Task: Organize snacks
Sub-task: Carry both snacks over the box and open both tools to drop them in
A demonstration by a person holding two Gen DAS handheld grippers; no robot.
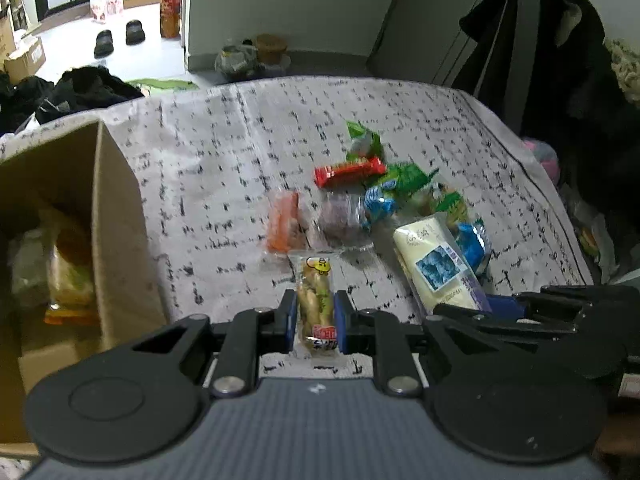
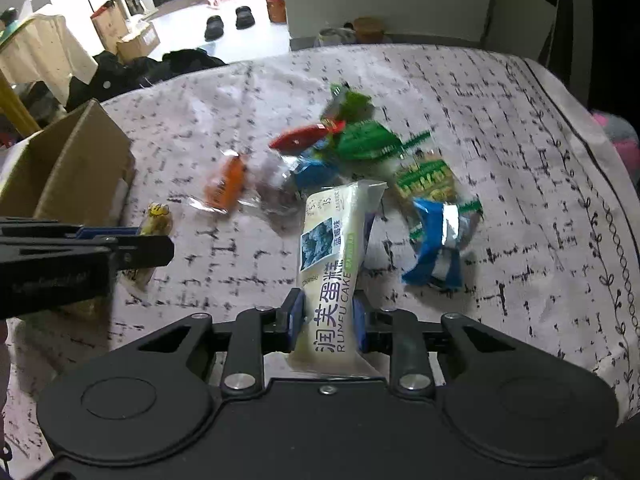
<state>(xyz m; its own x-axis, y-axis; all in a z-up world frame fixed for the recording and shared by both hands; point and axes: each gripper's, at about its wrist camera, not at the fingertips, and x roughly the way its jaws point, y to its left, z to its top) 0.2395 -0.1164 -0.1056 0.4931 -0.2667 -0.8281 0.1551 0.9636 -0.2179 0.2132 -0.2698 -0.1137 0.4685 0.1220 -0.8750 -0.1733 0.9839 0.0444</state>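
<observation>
My left gripper (image 1: 315, 312) is shut on a small yellow snack packet (image 1: 316, 300) with a cartoon face, held above the patterned cloth. The same packet (image 2: 157, 216) shows at the left of the right wrist view, behind the left gripper's fingers (image 2: 132, 248). My right gripper (image 2: 329, 316) is shut on a long white cake packet (image 2: 332, 256) with a blue picture label; in the left wrist view that cake packet (image 1: 434, 260) lies at the right. A loose pile lies beyond: a red bar (image 1: 350, 171), green packets (image 2: 366, 140), blue packets (image 2: 436, 240), an orange packet (image 2: 226, 184).
An open cardboard box (image 1: 116, 216) with packets inside stands at the left on the cloth-covered table (image 2: 500, 120). Dark clothing (image 1: 560, 60) hangs at the right. Beyond the table's far edge are black bags, boxes and shoes on a white floor.
</observation>
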